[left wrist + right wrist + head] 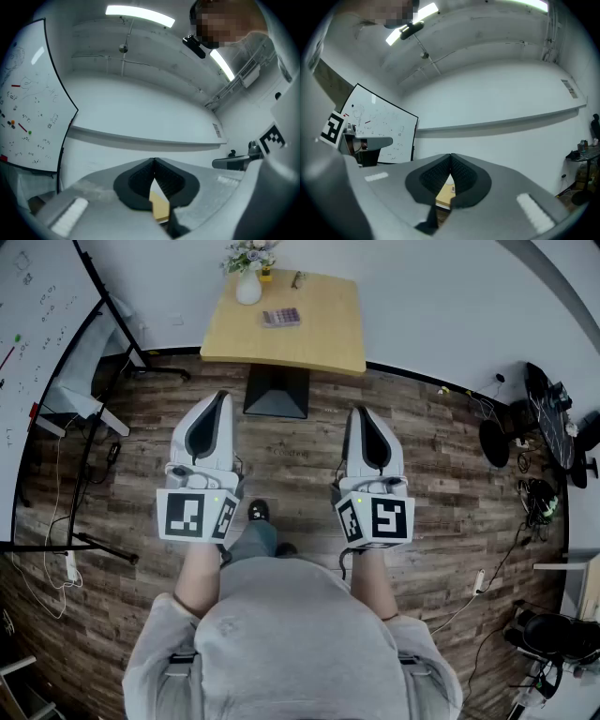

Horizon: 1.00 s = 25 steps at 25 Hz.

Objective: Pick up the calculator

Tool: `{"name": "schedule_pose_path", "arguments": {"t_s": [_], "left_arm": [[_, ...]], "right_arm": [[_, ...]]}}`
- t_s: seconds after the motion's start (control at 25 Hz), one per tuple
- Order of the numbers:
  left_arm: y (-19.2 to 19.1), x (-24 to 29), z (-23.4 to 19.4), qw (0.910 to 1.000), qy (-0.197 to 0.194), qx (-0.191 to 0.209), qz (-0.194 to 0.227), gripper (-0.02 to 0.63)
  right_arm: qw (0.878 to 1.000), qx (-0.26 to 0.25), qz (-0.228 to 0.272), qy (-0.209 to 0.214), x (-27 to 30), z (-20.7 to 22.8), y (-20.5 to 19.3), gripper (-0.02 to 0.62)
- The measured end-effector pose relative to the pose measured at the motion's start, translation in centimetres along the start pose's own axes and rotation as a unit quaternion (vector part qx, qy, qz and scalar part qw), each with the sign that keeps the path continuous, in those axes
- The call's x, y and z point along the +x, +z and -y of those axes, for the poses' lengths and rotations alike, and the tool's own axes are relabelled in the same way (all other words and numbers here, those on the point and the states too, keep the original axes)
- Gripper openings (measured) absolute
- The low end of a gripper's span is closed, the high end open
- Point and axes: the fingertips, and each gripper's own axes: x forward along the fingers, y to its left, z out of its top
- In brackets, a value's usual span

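My left gripper (221, 397) and right gripper (360, 412), jaws together on nothing; calculator (281, 317) lies well apart on the table (323, 338).

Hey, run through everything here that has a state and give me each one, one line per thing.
left gripper: shut, nothing between its jaws.
right gripper: shut, nothing between its jaws.
calculator: lying flat on the table, not yet picked up.
vase: upright near the table's far edge, flowers in it.
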Motion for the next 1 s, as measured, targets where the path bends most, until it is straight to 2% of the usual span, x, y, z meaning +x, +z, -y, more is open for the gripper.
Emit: {"name": "schedule_pose_path", "arguments": {"t_s": [0.56,1.0], "left_arm": [[-0.6,1.7,-0.2,1.0000,-0.007,-0.003,-0.004,0.005],[-1.5,5.7,-2.6,0.9999,-0.008,0.000,-0.007,0.005]], "right_arm": [[1.000,-0.001,-0.001,-0.001,1.7,0.3,-0.3,0.002],[1.000,0.003,0.002,-0.009,6.4,1.6,-0.9,0.002]]}}
